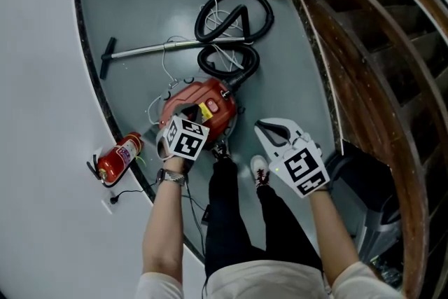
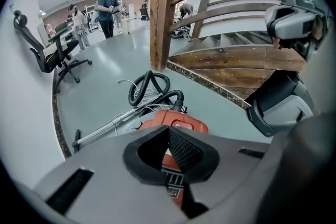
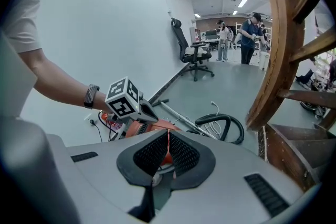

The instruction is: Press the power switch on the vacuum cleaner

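Grey floor (image 1: 154,3) beside wooden stairs (image 1: 371,45) — vacuum (image 1: 213,105), hose (image 1: 234,24), extinguisher (image 1: 119,157) lying about; left tongs (image 2: 167,131), right tongs (image 3: 168,135) clenched, empty.

White short sleeves (image 1: 157,285), black trousers (image 1: 231,213), a white shoe (image 1: 260,167) with dark laces, a dark wristband (image 1: 171,177). The left gripper (image 2: 168,131) and right gripper (image 3: 168,134) are pale grey shells with black dimpled pads on the jaws. Each bears a white cube (image 1: 185,138) of black square markers.
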